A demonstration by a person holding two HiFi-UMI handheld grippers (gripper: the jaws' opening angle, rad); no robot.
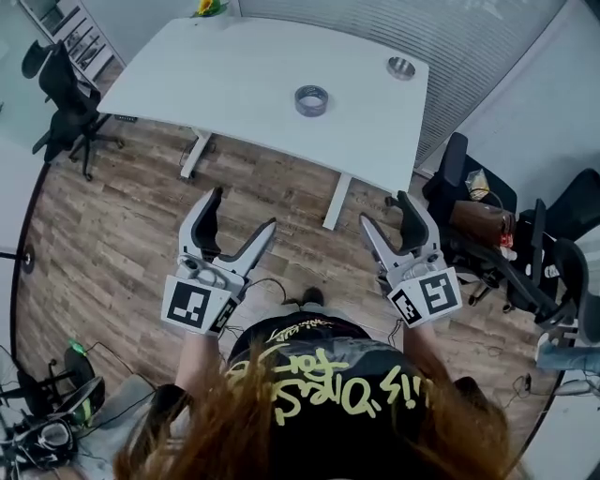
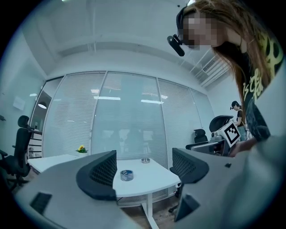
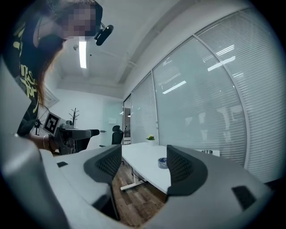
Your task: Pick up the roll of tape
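A grey roll of tape (image 1: pixel 312 100) lies flat on the white table (image 1: pixel 225 84), right of its middle. The left gripper view shows the roll of tape (image 2: pixel 127 175) far off between the jaws; in the right gripper view the roll of tape (image 3: pixel 162 163) peeks out beside the right jaw. My left gripper (image 1: pixel 242 217) and right gripper (image 1: pixel 386 210) are both open and empty, held over the wooden floor well short of the table's near edge.
A small metal bowl (image 1: pixel 401 67) sits at the table's far right corner, a yellow flower (image 1: pixel 206 7) at its far edge. Black office chairs (image 1: pixel 66 98) stand left of the table; more chairs with a bag (image 1: pixel 483 225) stand right. Cables and gear (image 1: pixel 47 431) lie at lower left.
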